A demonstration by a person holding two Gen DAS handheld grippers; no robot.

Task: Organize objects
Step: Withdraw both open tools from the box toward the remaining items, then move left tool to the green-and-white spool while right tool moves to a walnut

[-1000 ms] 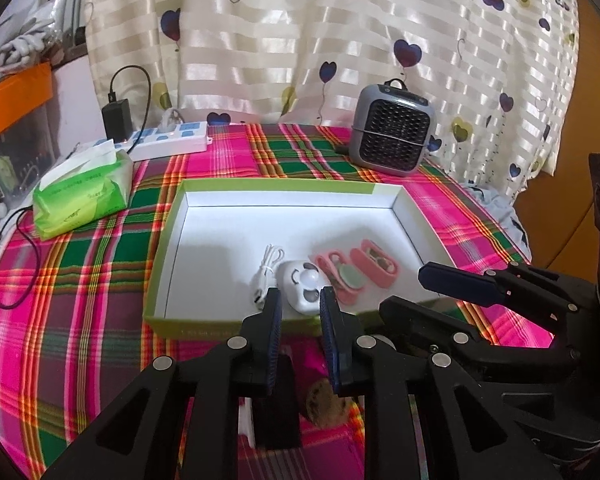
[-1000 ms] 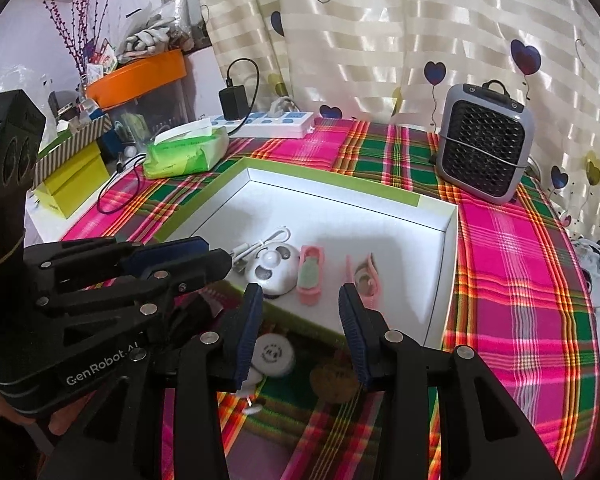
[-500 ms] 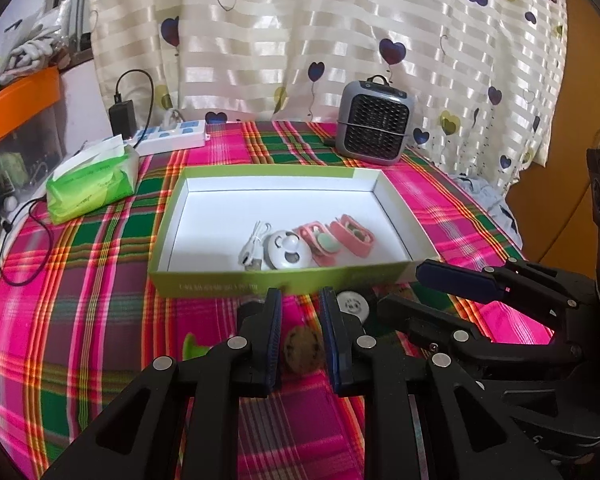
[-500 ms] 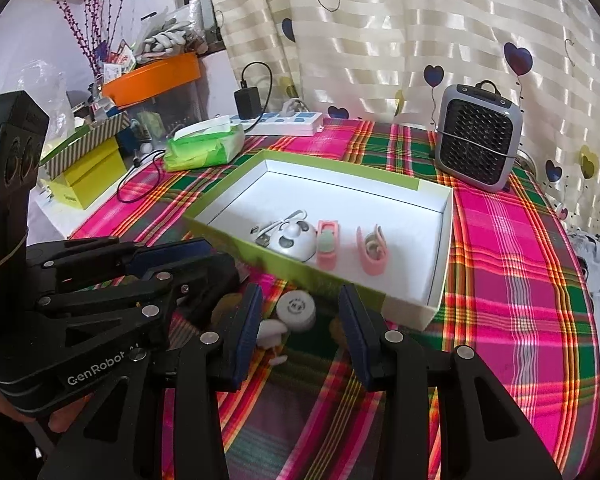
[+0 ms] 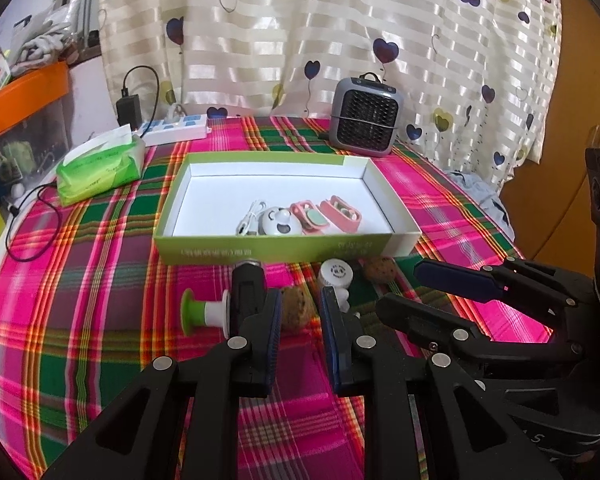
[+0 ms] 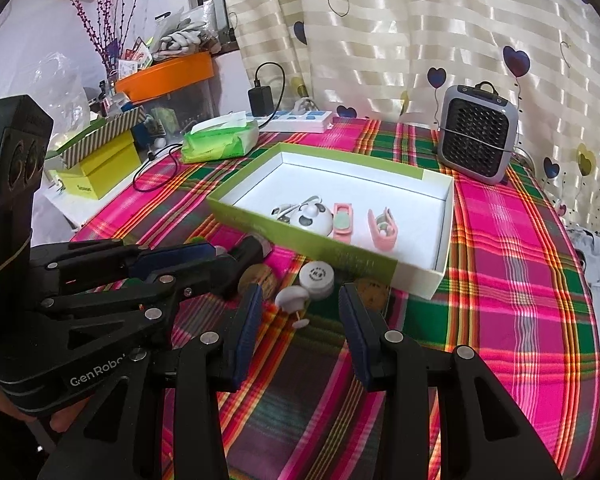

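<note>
fingers (image 5: 274,320) parted above brown speckled ball (image 5: 296,310), green-rimmed box (image 5: 284,247) beyond.

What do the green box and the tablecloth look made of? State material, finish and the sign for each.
Green box: probably cardboard, matte; thin straight folded walls, white inside, printed lettering outside. Tablecloth: likely woven fabric, slight sheen; plaid stripes in pink, green and yellow, draping over the table edge at the right in the right wrist view.

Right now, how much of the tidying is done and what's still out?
Done: the panda gadget, its cable and two pink cases lie in the green box. In hand: nothing; left gripper and right gripper are open. Left: two brown balls, white cap, black cylinder, green-ended piece.
</note>
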